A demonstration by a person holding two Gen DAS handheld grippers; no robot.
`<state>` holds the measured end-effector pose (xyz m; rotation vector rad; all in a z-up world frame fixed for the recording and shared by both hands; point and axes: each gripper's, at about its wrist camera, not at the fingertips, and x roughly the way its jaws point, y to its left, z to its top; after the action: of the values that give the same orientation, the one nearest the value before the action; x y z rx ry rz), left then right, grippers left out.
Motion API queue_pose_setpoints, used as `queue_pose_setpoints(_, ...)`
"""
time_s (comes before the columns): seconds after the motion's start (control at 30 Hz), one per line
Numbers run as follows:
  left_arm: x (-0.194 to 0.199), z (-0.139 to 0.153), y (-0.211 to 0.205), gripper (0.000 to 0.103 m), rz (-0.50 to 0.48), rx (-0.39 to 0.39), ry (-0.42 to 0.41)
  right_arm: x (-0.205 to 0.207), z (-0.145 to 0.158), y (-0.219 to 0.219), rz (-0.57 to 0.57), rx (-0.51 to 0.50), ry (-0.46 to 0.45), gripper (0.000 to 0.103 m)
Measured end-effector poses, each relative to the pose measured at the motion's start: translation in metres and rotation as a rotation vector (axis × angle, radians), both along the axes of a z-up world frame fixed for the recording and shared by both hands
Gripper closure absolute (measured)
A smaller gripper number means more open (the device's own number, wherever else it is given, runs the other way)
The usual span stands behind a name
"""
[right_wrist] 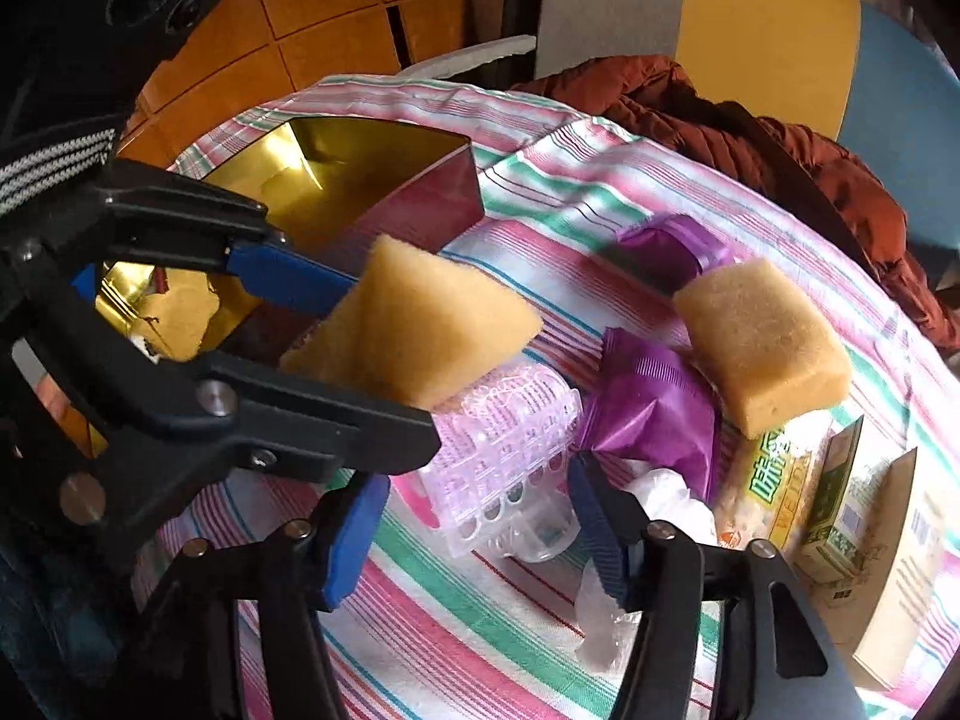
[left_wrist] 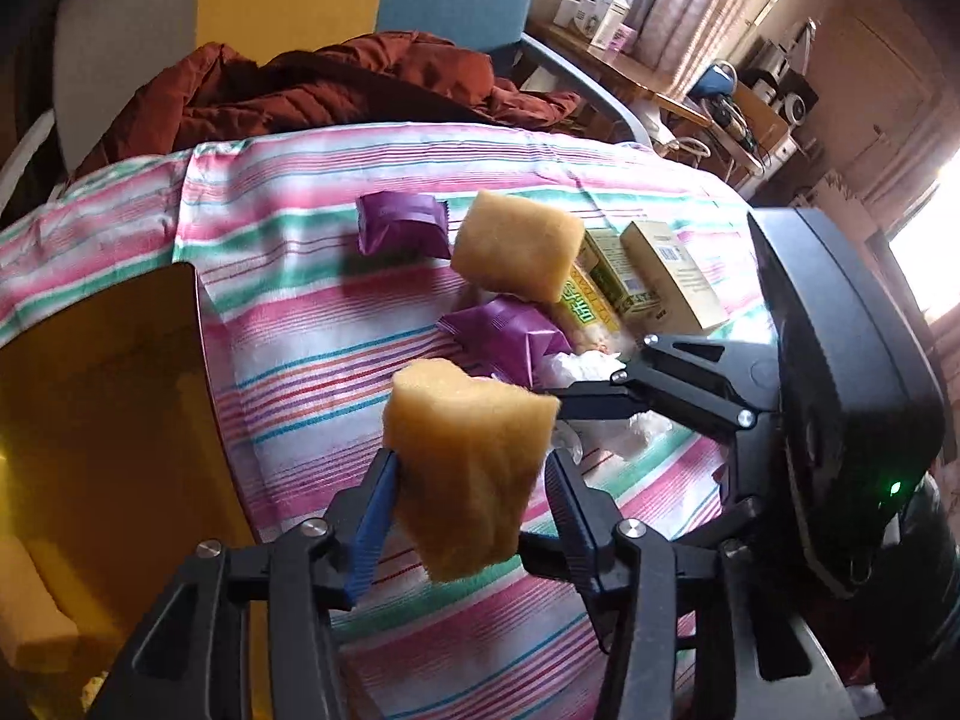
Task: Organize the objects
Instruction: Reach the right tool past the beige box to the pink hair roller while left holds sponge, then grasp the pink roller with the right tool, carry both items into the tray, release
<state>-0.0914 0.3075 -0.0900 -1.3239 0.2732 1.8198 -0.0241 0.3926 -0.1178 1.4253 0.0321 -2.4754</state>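
Sponge (left_wrist: 468, 468) sits pinched in your left gripper (left_wrist: 474, 480), lifted off the striped cloth (left_wrist: 312, 312) beside the gold tin (left_wrist: 102, 396) at the cloth's left edge; carry it over the tin's rim before you let go; your right gripper (right_wrist: 474, 528) hangs spread over the clear plastic tray (right_wrist: 510, 456); a second sponge (right_wrist: 762, 342) lies mid-cloth.

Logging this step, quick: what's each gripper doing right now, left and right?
Left gripper: shut on a yellow sponge, held above the striped cloth.
Right gripper: open, holding nothing, just above a clear plastic roller.
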Motion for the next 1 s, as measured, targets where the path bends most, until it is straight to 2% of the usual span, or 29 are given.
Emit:
queue_pose_setpoints(0.13,-0.003,0.004,-0.007,0.064,0.027,0.036,0.004,-0.001,0.001,0.003,-0.015,-0.026,0.002,0.040)
queue_pose_setpoints(0.23,-0.004,0.010,-0.013,0.066,0.047,0.082,0.002,0.000,0.006,0.005,-0.015,-0.049,0.013,0.048)
queue_pose_setpoints(0.33,-0.004,0.026,-0.027,0.067,0.081,0.152,0.021,0.002,0.012,0.008,-0.016,-0.081,0.025,0.056)
queue_pose_setpoints(0.43,-0.004,0.048,-0.046,0.067,0.111,0.206,0.049,0.003,0.013,0.011,-0.027,-0.092,0.024,0.057)
queue_pose_setpoints(0.6,-0.002,0.079,-0.082,0.067,0.165,0.239,0.101,0.004,0.018,0.016,-0.051,-0.149,0.027,0.059)
queue_pose_setpoints(0.77,-0.001,0.097,-0.144,0.066,0.260,0.240,0.140,0.009,0.035,0.019,-0.077,-0.232,0.062,0.059)
queue_pose_setpoints(0.9,-0.002,0.095,-0.203,0.065,0.372,0.171,0.207,0.011,0.056,0.017,-0.114,-0.314,0.100,0.059)
queue_pose_setpoints(1.0,-0.005,0.081,-0.235,0.065,0.437,0.120,0.201,0.012,0.075,-0.004,-0.109,-0.352,0.128,0.059)
